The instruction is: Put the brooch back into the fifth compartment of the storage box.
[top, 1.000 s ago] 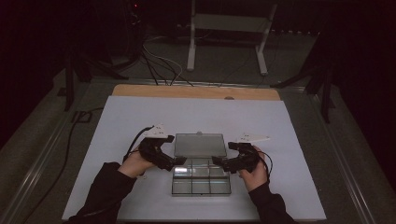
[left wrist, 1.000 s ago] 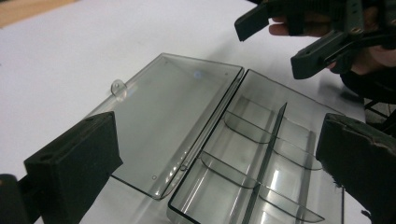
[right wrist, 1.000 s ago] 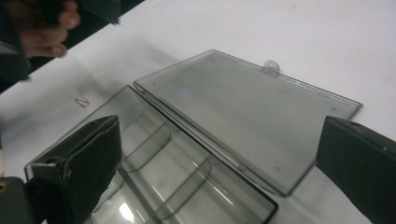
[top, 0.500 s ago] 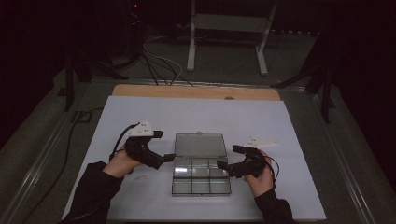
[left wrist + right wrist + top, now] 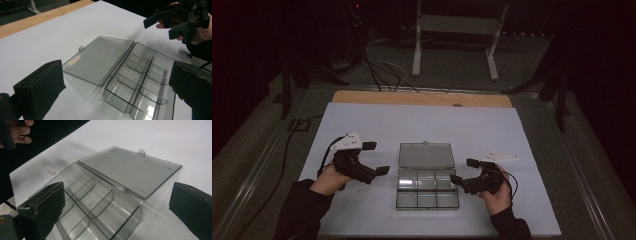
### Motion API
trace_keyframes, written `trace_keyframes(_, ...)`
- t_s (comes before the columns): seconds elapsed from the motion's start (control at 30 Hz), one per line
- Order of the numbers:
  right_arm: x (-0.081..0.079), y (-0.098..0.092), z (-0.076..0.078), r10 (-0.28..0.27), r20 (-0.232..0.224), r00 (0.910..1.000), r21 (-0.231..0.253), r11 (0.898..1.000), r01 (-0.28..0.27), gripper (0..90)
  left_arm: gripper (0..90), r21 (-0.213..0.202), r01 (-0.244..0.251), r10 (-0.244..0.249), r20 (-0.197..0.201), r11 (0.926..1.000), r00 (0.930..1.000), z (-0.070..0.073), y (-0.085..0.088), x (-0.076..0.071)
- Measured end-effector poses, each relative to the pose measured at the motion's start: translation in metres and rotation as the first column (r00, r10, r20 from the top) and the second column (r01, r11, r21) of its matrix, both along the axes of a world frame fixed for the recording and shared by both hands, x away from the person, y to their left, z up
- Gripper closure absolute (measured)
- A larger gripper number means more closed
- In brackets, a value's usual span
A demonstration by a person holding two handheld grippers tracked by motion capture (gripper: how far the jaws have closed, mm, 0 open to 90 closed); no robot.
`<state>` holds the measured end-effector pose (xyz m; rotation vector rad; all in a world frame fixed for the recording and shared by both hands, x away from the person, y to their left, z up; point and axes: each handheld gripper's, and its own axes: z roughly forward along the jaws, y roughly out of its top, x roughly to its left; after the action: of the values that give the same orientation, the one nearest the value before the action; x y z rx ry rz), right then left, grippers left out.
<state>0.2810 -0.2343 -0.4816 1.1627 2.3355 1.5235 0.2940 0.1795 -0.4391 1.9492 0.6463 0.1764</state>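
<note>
We hold both grippers with jaws spread, empty. The clear compartment box (image 5: 427, 193) lies open between them, long axis front to back. A small ring (image 5: 362, 190) lies just right of our left gripper (image 5: 378, 158), which is nearer than the right gripper (image 5: 463, 170).
</note>
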Motion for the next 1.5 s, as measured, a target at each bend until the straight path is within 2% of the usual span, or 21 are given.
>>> trace_keyframes(0.37,0.001,-0.002,-0.003,-0.004,-0.004,1.0,-0.007,1.0,0.004,0.7,0.9,-0.027,-0.024,0.024,-0.012,0.9993,0.9996,-0.01,0.019,-0.009)
trace_keyframes(0.83,0.0,-0.002,-0.002,-0.006,0.004,1.0,-0.006,1.0,0.006,0.6,0.9,-0.026,-0.022,0.021,-0.031,0.9994,0.9993,-0.033,0.038,-0.016)
trace_keyframes(1.07,0.001,-0.004,-0.002,-0.011,0.001,0.9999,0.002,1.0,0.011,0.7,1.1,0.002,-0.021,0.021,-0.053,0.9998,0.9984,-0.046,0.044,-0.019)
trace_keyframes(1.27,0.001,-0.005,-0.002,-0.013,-0.001,0.9999,0.003,1.0,0.013,0.7,1.1,0.021,0.015,-0.014,-0.072,0.9997,0.9973,-0.057,0.049,-0.021)
trace_keyframes(1.4,0.0,-0.004,-0.002,-0.01,-0.001,0.9999,0.004,1.0,0.01,0.7,1.1,0.054,0.02,-0.016,-0.078,0.9984,0.9968,-0.064,0.053,-0.02)
trace_keyframes(1.5,0.0,-0.004,-0.002,-0.009,0.0,1.0,0.004,1.0,0.009,0.7,1.6,0.073,0.035,-0.028,-0.1,0.9967,0.9946,-0.071,0.056,-0.02)
